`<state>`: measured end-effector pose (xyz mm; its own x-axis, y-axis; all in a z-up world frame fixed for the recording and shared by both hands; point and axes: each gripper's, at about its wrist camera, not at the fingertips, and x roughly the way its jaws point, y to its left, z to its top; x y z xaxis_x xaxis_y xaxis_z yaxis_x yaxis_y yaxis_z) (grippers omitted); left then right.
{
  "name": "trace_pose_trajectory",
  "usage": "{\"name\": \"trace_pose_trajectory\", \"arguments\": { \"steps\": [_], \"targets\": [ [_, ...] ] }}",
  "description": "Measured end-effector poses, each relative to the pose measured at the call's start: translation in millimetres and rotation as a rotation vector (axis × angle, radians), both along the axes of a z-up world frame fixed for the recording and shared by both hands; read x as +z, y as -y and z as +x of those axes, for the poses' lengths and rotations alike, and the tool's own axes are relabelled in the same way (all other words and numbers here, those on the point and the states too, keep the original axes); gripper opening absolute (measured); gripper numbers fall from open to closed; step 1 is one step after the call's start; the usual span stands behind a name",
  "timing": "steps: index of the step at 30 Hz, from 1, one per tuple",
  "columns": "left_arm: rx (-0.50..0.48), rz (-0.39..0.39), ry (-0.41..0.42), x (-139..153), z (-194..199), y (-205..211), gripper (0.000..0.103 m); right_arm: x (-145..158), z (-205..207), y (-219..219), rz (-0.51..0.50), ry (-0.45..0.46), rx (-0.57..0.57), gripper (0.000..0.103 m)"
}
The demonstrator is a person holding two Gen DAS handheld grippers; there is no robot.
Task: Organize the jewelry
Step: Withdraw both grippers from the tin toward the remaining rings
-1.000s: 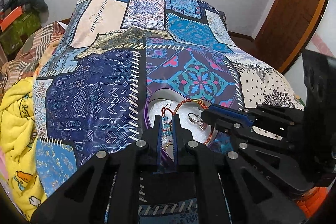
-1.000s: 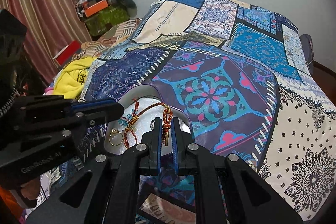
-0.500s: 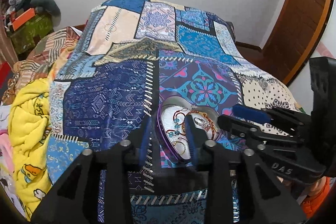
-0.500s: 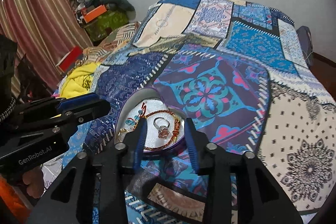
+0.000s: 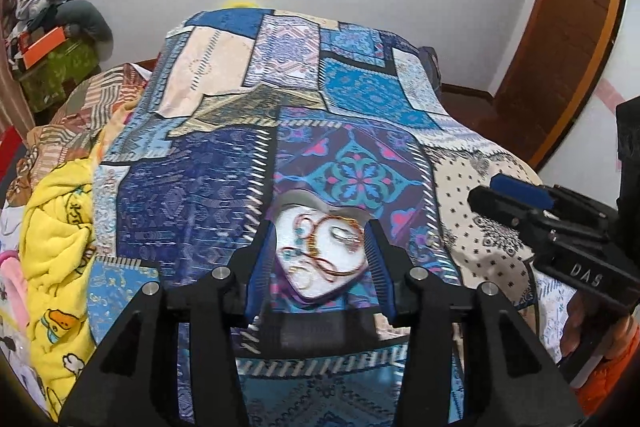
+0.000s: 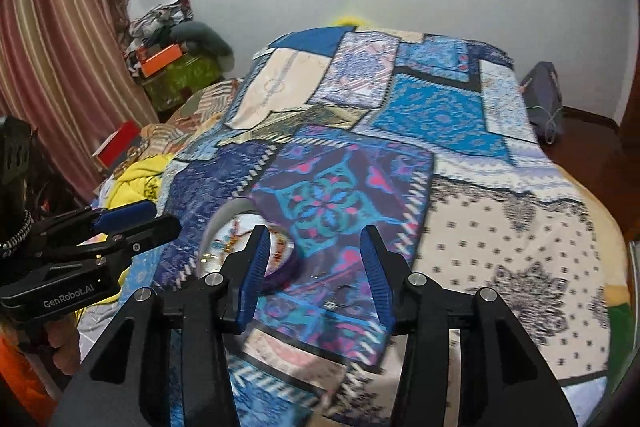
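One heart-shaped dish (image 5: pixel 298 201) lies on the patchwork bedspread (image 5: pixel 192 195) near its front edge, holding one red-and-gold corded bracelet (image 5: pixel 328 259), at least two rings (image 5: pixel 344 235) and blurred beads. Two grippers hover above it. The left gripper (image 5: pixel 320 259) frames the dish from above, jaws opening with nothing pinched. The right gripper (image 6: pixel 316 263) stands just right of the dish, jaws opening, empty. Legible markings: "GenRobot.AI" and "DAS" on the gripper bodies.

Jewelry (image 5: pixel 320 251) lies in a tray (image 5: pixel 298 201) (on the bedspread (image 5: pixel 192 195)).
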<state>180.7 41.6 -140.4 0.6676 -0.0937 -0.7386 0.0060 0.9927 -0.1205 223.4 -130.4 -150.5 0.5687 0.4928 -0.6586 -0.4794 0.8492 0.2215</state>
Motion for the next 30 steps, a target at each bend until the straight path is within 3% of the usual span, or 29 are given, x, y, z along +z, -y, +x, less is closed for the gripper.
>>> {"name": "trace_pose_trajectory", "arguments": {
  "steps": [9, 20, 25, 30],
  "targets": [
    [-0.092, -0.037, -0.083, -25.3, 10.3, 42.7, 0.045, -10.5, 4.2, 48.0, -0.05, -0.029, -0.098, 0.043],
    [-0.187, -0.051, -0.207, -75.3, 20.6, 78.1, 0.044, -46.9, 2.6, 60.3, -0.106, -0.112, -0.079, 0.043],
    [-0.225, -0.036, -0.234, -89.2, 28.9, 86.4, 0.021, -61.7, 2.3, 59.7, -0.104, -0.149, -0.061, 0.043],
    [-0.225, -0.014, -0.23, -95.1, 40.7, 90.1, 0.013, -71.9, 9.1, 54.7, -0.096, -0.181, -0.04, 0.043]
  ]
}}
